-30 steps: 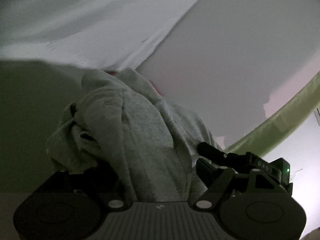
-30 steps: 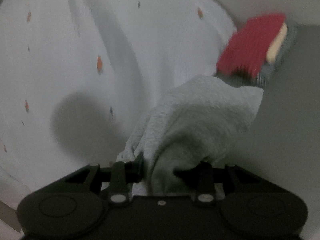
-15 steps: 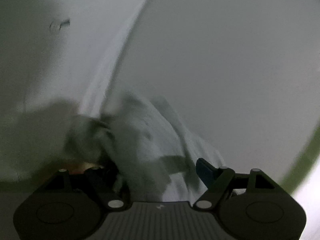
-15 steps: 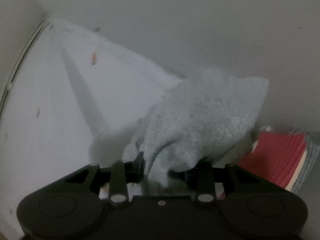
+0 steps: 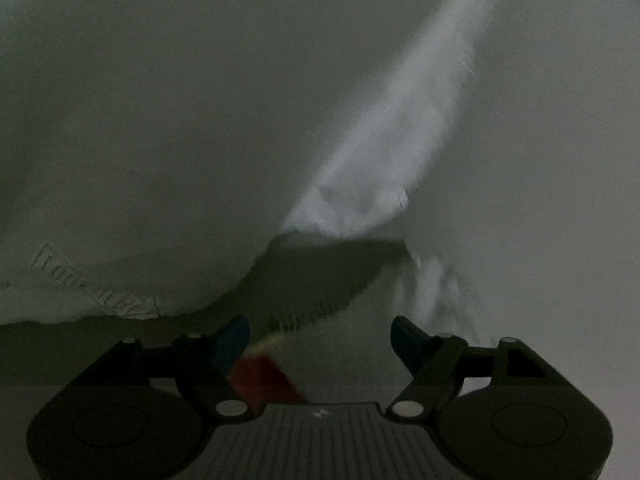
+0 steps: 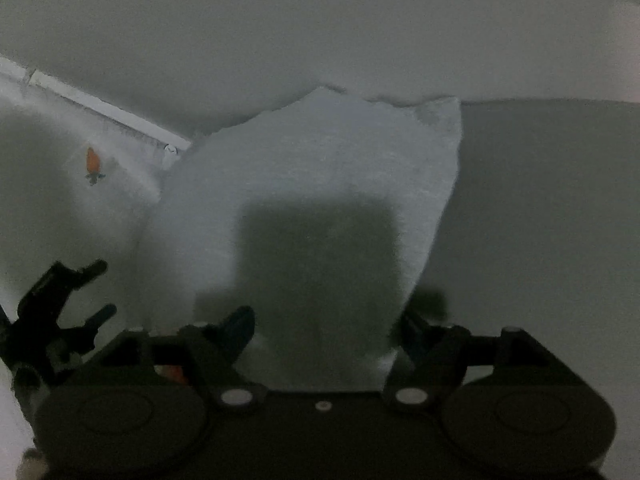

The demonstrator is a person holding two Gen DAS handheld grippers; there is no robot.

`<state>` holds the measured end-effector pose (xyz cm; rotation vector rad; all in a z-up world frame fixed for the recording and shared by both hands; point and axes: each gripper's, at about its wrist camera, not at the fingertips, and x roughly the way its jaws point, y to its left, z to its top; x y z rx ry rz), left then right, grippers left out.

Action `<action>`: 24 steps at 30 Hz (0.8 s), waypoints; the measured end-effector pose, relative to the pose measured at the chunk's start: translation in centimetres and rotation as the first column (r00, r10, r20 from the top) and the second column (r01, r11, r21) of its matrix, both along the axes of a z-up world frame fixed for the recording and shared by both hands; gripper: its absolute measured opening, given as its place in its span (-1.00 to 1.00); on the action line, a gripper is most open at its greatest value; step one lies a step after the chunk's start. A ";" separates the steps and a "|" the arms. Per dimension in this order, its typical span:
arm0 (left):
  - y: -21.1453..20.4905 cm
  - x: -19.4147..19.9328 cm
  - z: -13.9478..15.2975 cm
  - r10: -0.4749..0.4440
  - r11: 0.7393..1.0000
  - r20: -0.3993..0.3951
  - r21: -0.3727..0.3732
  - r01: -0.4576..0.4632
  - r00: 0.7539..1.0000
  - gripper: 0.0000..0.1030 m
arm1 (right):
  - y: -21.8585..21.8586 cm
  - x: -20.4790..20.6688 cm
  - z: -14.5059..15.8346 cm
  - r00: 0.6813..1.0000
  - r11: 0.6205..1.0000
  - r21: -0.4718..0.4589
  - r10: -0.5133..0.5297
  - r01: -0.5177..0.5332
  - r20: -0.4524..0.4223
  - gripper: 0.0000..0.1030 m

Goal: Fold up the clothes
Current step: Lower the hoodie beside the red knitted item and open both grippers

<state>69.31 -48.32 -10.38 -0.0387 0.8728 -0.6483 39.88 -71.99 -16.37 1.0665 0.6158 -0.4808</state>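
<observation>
Both tongs are standing wide: the left tongs are gaping with nothing between their blue-tipped fingers, and the right tongs are opening at this moment, their pads drawing clear of the grey garment, which is lying between them but is no longer pinched. That release reads as letting the cloth settle where it has been carried, probably so a fold can be laid next. Close under the left tongs a small red and blue object is showing, too blurred to name. The garment is soft and fleecy, with a fuzzy nap and a ragged-looking upper edge, and it is slumping in a broad, roughly flat panel in front of the right tongs, darkened by their squarish shadow. In the left wrist view a paler fold of cloth is running diagonally away. Beyond, a white sheet printed with small orange motifs is spreading smooth and thin beside the garment. Farthest off, a plain pale wall is closing the scene.
</observation>
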 end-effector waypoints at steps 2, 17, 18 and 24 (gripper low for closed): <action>-0.8 -1.3 -0.4 -0.055 0.997 0.029 0.051 0.054 0.998 0.59 | 0.6 0.6 1.0 0.998 0.994 -0.104 0.016 -0.022 -0.060 0.63; 12.4 -11.0 2.6 0.061 0.985 -0.045 -0.157 -0.067 0.997 0.75 | 13.3 -0.5 9.1 0.916 0.822 -0.448 0.400 -0.350 0.018 1.00; 13.6 -12.3 3.5 0.074 0.987 -0.003 -0.145 -0.073 0.997 0.76 | 14.6 -1.1 9.8 0.902 0.795 -0.480 0.432 -0.370 0.021 1.00; 21.5 -22.5 7.8 0.126 0.992 0.245 -0.058 -0.115 0.961 0.98 | 22.9 -5.5 14.0 0.833 0.683 -0.592 0.552 -0.428 0.034 1.00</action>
